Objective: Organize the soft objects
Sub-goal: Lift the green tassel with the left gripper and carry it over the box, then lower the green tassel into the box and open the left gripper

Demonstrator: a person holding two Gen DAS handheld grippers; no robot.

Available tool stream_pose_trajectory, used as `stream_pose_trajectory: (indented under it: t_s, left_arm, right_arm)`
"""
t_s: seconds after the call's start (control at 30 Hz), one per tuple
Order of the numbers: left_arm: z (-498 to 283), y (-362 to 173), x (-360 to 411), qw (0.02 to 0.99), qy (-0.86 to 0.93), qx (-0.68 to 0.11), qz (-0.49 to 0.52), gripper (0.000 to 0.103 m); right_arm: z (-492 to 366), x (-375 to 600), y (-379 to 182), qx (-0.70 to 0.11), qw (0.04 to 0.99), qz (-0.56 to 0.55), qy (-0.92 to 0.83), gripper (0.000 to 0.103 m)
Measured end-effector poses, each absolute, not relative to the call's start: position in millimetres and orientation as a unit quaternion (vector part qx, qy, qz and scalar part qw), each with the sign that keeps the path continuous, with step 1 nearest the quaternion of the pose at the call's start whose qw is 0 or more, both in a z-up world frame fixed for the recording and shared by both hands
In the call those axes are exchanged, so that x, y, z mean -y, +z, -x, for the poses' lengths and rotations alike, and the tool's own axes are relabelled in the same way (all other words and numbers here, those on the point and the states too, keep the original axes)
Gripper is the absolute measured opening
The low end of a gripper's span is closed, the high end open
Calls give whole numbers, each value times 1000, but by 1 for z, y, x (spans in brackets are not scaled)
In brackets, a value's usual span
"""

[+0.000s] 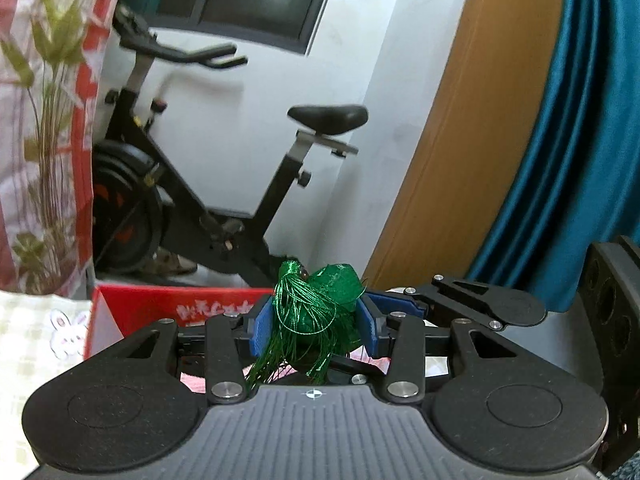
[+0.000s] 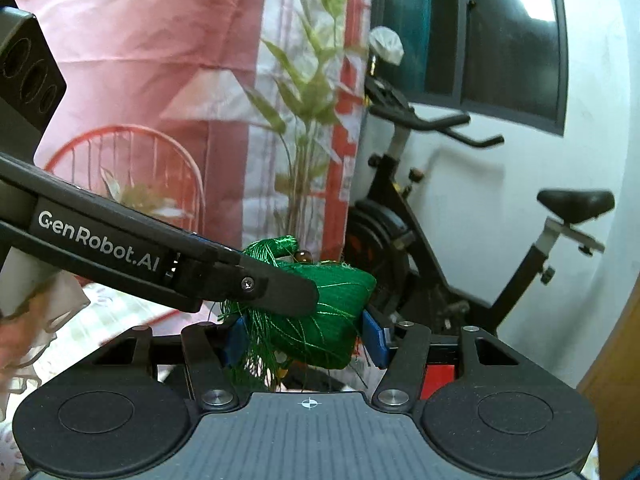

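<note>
A green silk sachet with a thread tassel [image 1: 320,312] is held up in the air between both grippers. My left gripper [image 1: 316,326] is shut on it, blue pads against its sides. In the right wrist view the sachet [image 2: 336,312] sits between my right gripper's [image 2: 306,334] blue pads, which press its sides. The left gripper's black finger [image 2: 248,284] reaches in from the left and lies across the sachet's front. The right gripper's finger [image 1: 472,304] shows at the right in the left wrist view.
A red box [image 1: 168,308] with white lettering stands below, on a pale checked cloth with rabbit print [image 1: 36,340]. A black exercise bike [image 1: 192,200] stands against the white wall. A red-and-white curtain with a plant print [image 2: 180,92] hangs at the left, a teal curtain [image 1: 568,120] at the right.
</note>
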State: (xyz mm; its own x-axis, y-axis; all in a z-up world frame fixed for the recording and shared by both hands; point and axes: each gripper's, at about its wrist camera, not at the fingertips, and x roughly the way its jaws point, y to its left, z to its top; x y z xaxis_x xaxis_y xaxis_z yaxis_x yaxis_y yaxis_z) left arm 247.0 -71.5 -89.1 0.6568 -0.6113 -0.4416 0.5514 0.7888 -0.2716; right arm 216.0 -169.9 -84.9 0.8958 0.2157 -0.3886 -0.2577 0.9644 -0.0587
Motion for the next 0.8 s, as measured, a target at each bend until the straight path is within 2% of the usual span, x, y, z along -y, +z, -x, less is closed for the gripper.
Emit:
stream_pose_trajectory:
  t_s: [0.53, 0.8]
  left_arm:
    - [-294, -124, 82, 895, -313, -310, 73, 50]
    - [-298, -133, 59, 908, -270, -315, 63, 53]
  right_arm:
    - [-271, 212, -132, -278, 958, -8, 61, 53]
    - [-289, 247, -148, -318, 943, -101, -7, 61]
